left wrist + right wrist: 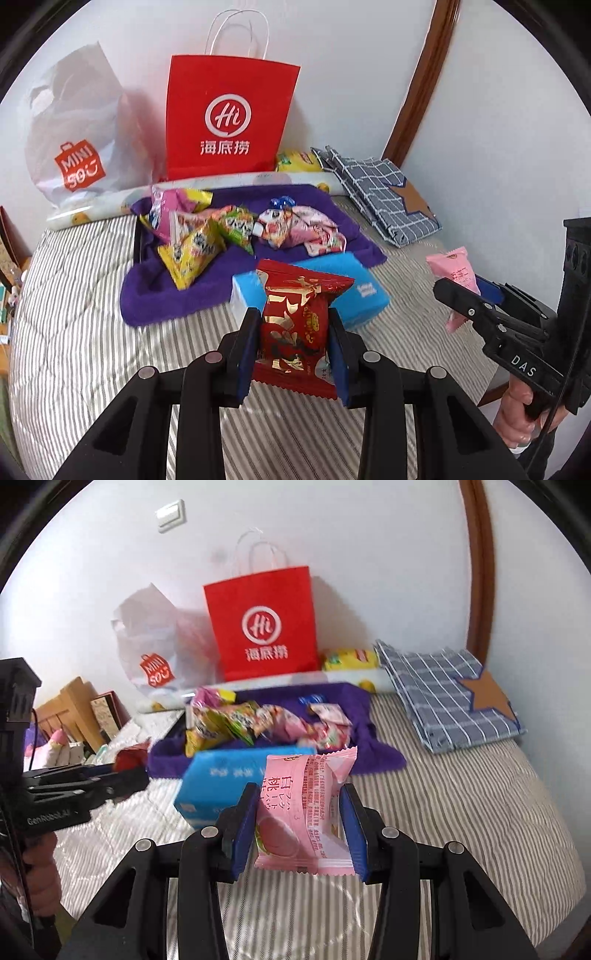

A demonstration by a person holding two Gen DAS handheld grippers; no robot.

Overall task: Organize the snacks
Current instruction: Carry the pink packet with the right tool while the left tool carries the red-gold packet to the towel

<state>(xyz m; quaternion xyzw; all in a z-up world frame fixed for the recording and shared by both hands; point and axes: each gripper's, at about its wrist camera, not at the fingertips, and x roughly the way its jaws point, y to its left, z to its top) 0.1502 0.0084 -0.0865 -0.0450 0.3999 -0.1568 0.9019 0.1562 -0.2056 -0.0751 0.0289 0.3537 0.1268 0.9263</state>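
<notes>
My left gripper (293, 319) is shut on a red and gold snack packet (295, 325) and holds it above the striped bed. My right gripper (299, 805) is shut on a pink peach snack packet (306, 812); it also shows in the left wrist view (456, 275). Ahead lies a purple towel-lined tray (162, 295) with a pile of several yellow, green and pink snack packets (207, 236). The pile also shows in the right wrist view (258, 723). The left gripper appears at the left of the right wrist view (129, 771).
A blue tissue pack (365, 291) lies just in front of the tray. A red paper bag (229, 118) and a white Miniso bag (81, 147) stand against the wall. A folded blue checked cloth (384, 195) lies at the right. A yellow packet (295, 162) sits behind it.
</notes>
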